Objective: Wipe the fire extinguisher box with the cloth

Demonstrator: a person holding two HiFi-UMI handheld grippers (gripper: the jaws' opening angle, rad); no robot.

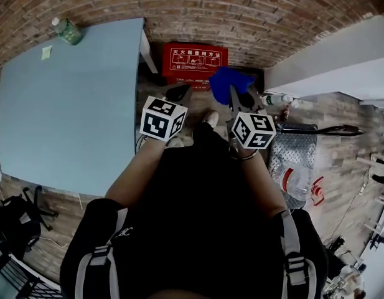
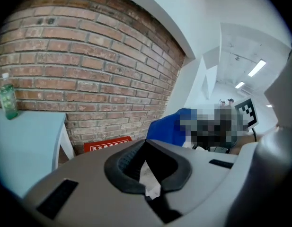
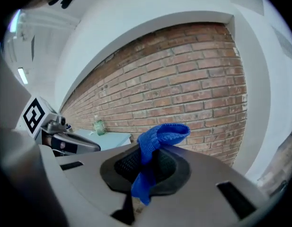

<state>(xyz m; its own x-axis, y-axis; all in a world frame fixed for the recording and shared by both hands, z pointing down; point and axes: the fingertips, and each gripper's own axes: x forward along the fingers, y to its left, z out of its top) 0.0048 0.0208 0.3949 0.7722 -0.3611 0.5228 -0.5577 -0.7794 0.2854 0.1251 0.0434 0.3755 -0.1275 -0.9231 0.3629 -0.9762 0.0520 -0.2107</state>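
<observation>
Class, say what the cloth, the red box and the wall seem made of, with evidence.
Cloth: soft blue textile, likely microfibre; ribbed weave, limp fold.
Box: painted metal or plastic, unclear; smooth red face, white print.
Wall: bare matt brick; mortar joints show.

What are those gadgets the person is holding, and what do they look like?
Each is a grey plastic hand-held tool with black padded jaws. The left gripper and right gripper each carry a white cube printed with black square markers. The person wears a black top and grey shoulder straps.
</observation>
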